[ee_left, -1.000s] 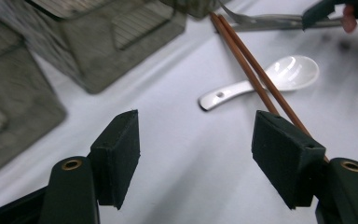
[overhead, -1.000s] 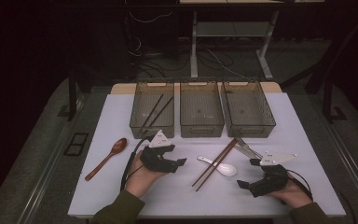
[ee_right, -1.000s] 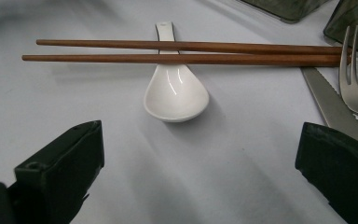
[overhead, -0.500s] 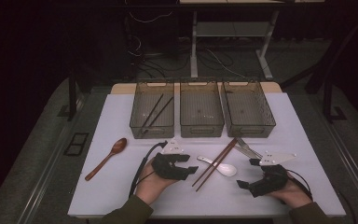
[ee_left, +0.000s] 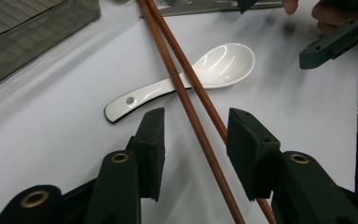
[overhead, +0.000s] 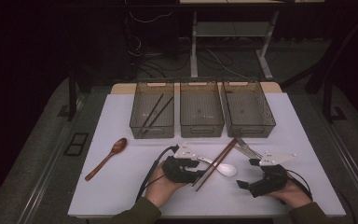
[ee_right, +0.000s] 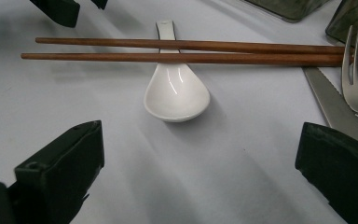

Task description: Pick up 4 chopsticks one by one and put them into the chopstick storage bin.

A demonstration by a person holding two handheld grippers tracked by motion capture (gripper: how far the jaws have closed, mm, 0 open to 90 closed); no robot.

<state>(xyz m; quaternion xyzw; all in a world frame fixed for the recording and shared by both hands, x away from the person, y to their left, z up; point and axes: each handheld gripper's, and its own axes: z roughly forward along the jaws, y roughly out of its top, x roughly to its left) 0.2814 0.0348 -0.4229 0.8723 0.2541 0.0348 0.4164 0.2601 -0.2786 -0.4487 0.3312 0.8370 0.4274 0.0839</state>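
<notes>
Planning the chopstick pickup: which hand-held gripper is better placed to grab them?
Left. The left hand-held gripper already straddles the brown chopsticks, its jaws just closing around them, pads not yet touching. The right hand-held gripper sits wide open, short of the white spoon.

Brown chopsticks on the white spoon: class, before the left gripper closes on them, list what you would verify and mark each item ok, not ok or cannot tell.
1. Both brown chopsticks pass between the pads of the left gripper, whose jaws have just been closing: ok.
2. Pads already pressing on the sticks: not ok, a gap shows on each side.
3. Sticks lie free of other things: not ok, they rest across the handle of the white spoon.
4. Spoon handle outside the jaws: ok, it lies just beyond the fingertips.
5. Right gripper out of the way: ok, open and apart from the sticks.
6. Left bin has room: ok, it holds one dark pair.
</notes>
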